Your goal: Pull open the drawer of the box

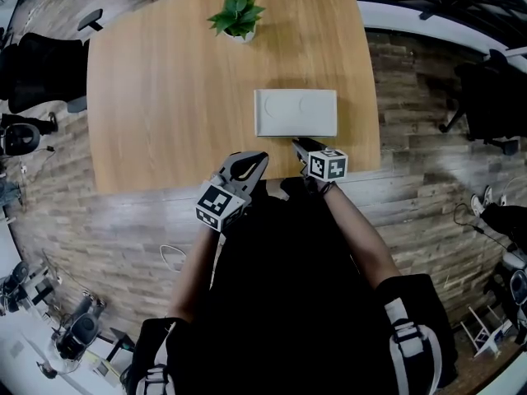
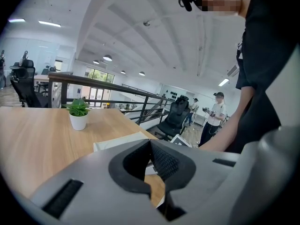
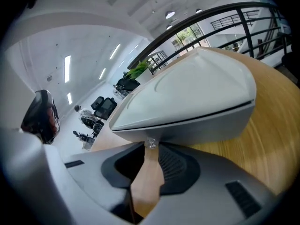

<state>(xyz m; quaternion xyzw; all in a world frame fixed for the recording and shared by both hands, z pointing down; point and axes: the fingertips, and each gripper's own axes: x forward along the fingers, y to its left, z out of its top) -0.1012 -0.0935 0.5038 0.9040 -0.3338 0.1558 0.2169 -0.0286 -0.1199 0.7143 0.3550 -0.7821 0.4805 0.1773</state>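
"Gripping is the step in hand: the small clear knob (image 3: 150,143) on the flat white plastic box (image 1: 295,112) is bracketed by the right gripper (image 3: 151,148), jaws narrowly apart, no pinch seen yet."

"And then?"

"The jaws must be closed and the drawer (image 3: 201,125) drawn towards the near edge of the pale wooden table (image 1: 165,97), close to which the box lies. Little room is left there. The left gripper (image 1: 258,158), closed and empty, is held near."

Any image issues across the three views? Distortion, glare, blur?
Head view: the wide lens bows the table edges; the light is even and the box is sharp. Left gripper view: black corners, bright ceiling lamps, plant in focus. Right gripper view: the scene is tilted, the box bulges close to the lens, the windows are blown out, no motion blur.
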